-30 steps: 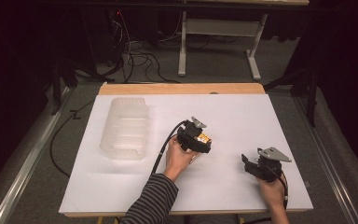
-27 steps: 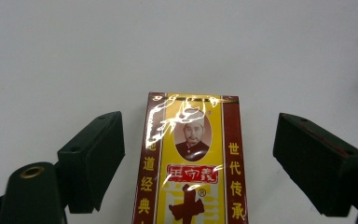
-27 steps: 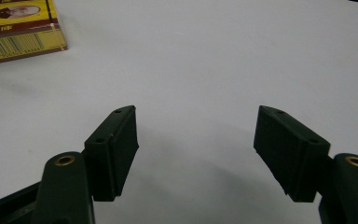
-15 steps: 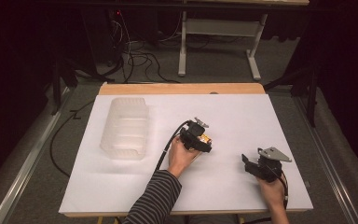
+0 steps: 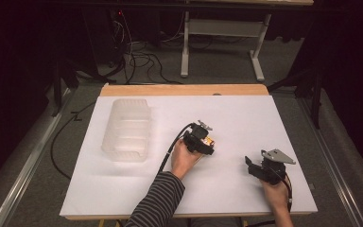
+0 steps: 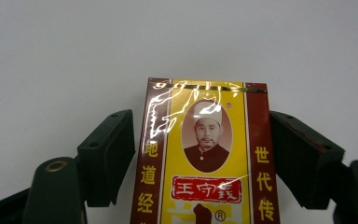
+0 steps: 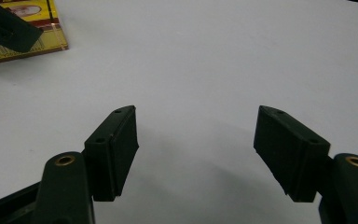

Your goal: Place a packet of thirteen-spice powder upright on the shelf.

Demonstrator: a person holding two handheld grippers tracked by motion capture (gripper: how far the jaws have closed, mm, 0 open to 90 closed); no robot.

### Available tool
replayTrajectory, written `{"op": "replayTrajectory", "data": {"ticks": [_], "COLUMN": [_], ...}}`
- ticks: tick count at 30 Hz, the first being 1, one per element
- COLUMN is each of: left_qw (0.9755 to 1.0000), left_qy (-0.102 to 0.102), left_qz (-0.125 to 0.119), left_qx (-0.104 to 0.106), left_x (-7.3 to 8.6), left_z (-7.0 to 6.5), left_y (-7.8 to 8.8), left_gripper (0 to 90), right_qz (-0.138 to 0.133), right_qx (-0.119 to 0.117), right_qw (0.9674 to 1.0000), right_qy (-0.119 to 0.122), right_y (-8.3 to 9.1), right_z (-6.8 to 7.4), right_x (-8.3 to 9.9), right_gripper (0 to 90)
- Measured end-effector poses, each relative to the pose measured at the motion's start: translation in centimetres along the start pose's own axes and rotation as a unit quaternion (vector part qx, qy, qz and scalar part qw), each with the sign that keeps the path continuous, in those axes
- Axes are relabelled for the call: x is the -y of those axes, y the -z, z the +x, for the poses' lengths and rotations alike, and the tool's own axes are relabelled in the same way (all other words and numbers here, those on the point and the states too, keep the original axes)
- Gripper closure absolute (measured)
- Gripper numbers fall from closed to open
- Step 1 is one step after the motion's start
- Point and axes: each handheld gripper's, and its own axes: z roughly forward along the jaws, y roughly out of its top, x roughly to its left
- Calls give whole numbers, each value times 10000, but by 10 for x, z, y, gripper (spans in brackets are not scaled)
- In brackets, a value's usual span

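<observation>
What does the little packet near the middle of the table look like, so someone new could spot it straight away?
On the white table, look right of the clear plastic tray, at the left gripper. Its jaws, which have just been closing, stand on either side of the packet. It is yellow with dark red borders, gold characters and an oval portrait, the one colourful thing there.

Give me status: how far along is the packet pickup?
Done: left gripper is around the packet, fingers just closing onto its edges. In hand: the grasp; packet lies on the table. Left: lifting it, perhaps to the clear tray. Right gripper is open, idle.
</observation>
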Motion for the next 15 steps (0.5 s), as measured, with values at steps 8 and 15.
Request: {"op": "replayTrajectory", "data": {"ticks": [8,15], "left_qw": [10000,10000], "left_qy": [1,-65], "left_qz": [74,-18], "left_qx": [48,2], "left_x": [1,1], "left_z": [1,0], "left_y": [-1,3], "left_gripper": [320,327], "right_qz": [1,6], "right_qx": [2,11], "right_qw": [10000,10000], "right_qy": [-11,-10], "right_y": [0,0], "right_z": [0,0], "right_x": [0,0], "right_gripper": [308,309]}}
